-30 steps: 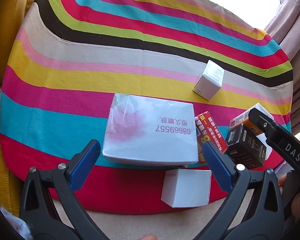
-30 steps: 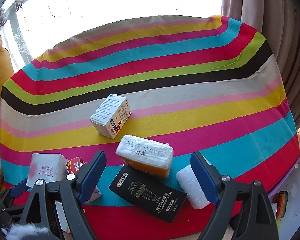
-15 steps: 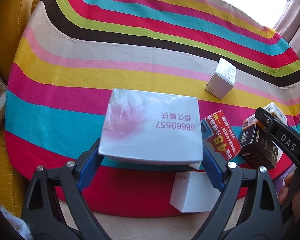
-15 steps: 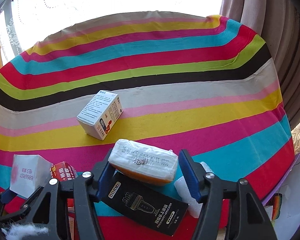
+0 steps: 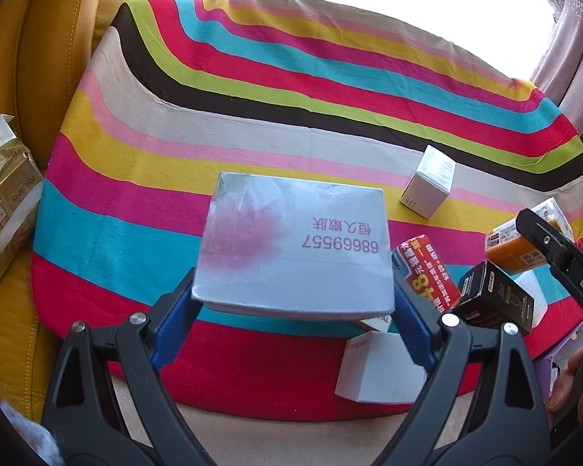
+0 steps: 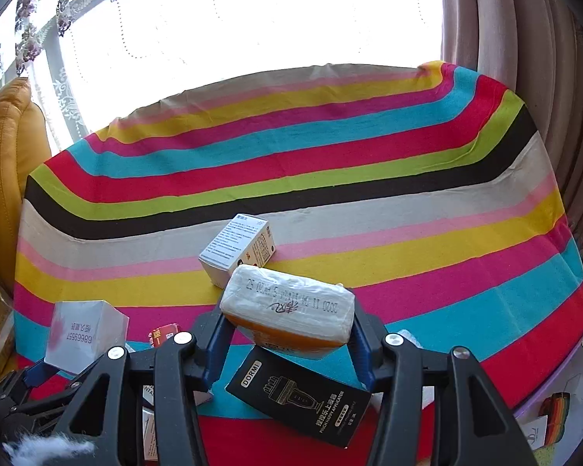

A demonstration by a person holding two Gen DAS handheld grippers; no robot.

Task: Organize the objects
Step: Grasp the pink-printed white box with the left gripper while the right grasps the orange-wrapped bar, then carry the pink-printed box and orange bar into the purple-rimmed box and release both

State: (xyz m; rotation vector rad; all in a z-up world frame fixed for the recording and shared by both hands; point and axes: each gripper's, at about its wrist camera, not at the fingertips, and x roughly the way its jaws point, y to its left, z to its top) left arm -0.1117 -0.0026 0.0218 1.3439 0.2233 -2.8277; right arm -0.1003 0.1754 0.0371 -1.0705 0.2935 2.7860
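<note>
We are mid-pickup: our left gripper (image 5: 293, 322) clamps the silvery-white cardboard box (image 5: 295, 248), our right gripper (image 6: 287, 343) is closing on the white-and-orange wrapped pack (image 6: 289, 312), and next both need carrying clear of the striped cloth (image 6: 330, 202) clutter.

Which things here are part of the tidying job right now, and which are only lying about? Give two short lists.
In hand:
- left gripper, shut on the white box
- right gripper, jaws closing on the tissue pack, held between them

Lying about:
- black DORMI box
- small white carton
- red packet
- plain white box
- gold bag
</note>
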